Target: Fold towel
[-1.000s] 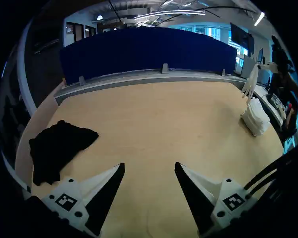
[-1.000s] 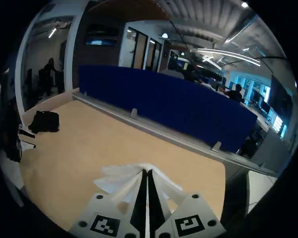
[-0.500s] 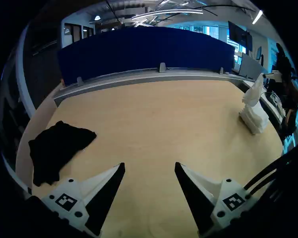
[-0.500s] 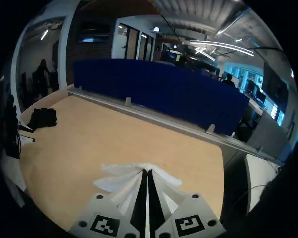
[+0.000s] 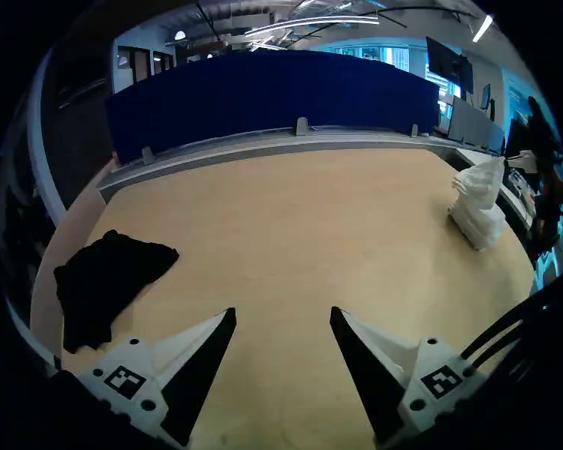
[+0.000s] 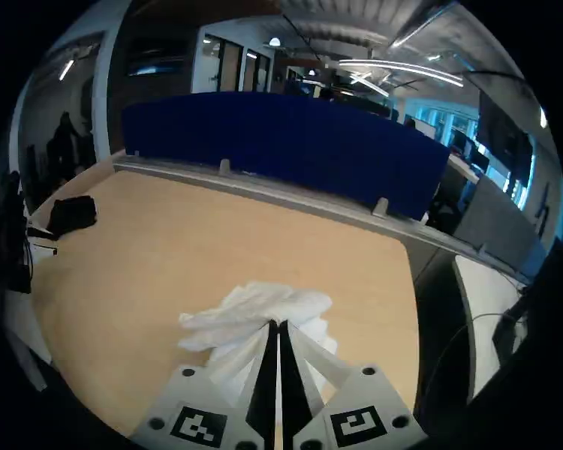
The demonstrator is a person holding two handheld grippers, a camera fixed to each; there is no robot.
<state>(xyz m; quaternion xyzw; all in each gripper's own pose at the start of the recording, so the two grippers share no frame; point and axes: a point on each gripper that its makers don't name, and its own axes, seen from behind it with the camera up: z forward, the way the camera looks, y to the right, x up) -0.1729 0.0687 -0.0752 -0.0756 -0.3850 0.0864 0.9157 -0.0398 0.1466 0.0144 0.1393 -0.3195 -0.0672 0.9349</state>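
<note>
A crumpled white towel bunches out ahead of my right gripper, whose fingers are shut on it just above the wooden table. In the left gripper view the same towel hangs low over a stack of white towels at the table's right edge. My left gripper hovers open over bare table, with nothing between its fingers and far from the towels.
A black cloth lies crumpled at the table's left edge, and it is small and far off in the right gripper view. A blue divider runs along the table's far edge. A person stands beyond the right edge.
The right gripper has lowered the white towel toward the stack, and the cloth now bunches up in front of its fingers. The left gripper has barely moved.
</note>
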